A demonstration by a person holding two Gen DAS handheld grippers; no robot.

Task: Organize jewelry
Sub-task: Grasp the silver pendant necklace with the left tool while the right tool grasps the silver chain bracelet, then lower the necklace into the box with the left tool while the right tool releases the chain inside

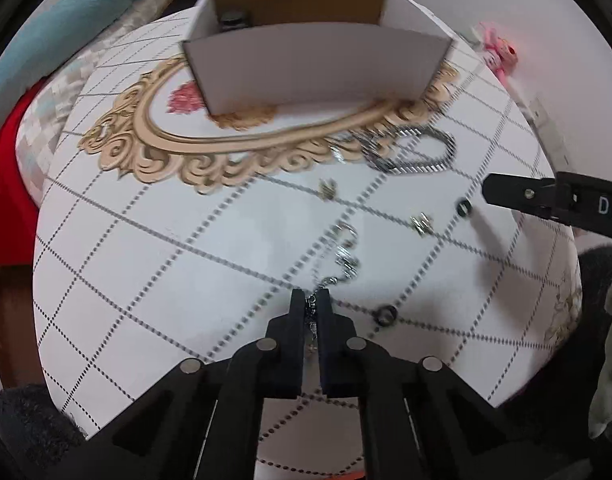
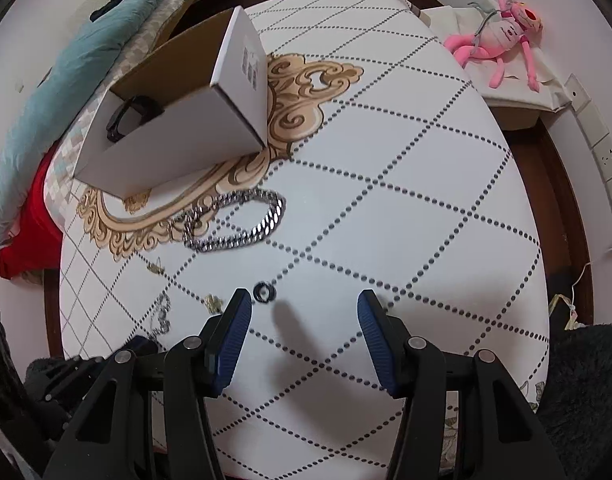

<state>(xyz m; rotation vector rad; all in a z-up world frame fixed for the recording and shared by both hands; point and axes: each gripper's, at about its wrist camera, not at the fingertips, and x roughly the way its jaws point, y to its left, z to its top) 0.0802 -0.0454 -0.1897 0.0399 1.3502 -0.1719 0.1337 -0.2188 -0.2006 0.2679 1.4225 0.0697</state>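
My left gripper (image 1: 314, 300) is shut on a thin silver chain (image 1: 344, 258) whose free end trails on the table ahead of it. A black ring (image 1: 386, 315) lies just right of its fingers. A thick silver chain (image 1: 410, 150) lies near the open cardboard box (image 1: 318, 64), which holds a dark item (image 1: 234, 19). My right gripper (image 2: 303, 300) is open and empty above the table, with a black ring (image 2: 264, 292) just ahead of its left finger. The thick chain (image 2: 235, 220) and box (image 2: 173, 120) show beyond it. Small gold earrings (image 1: 422, 224) lie between.
The round table (image 1: 145, 280) has a white quilted cover with a gold ornament print. Another small earring (image 1: 328, 189) lies mid-table. A pink plush toy (image 2: 502, 40) lies off the table at the right. A bed with a teal blanket (image 2: 65, 64) is at the left.
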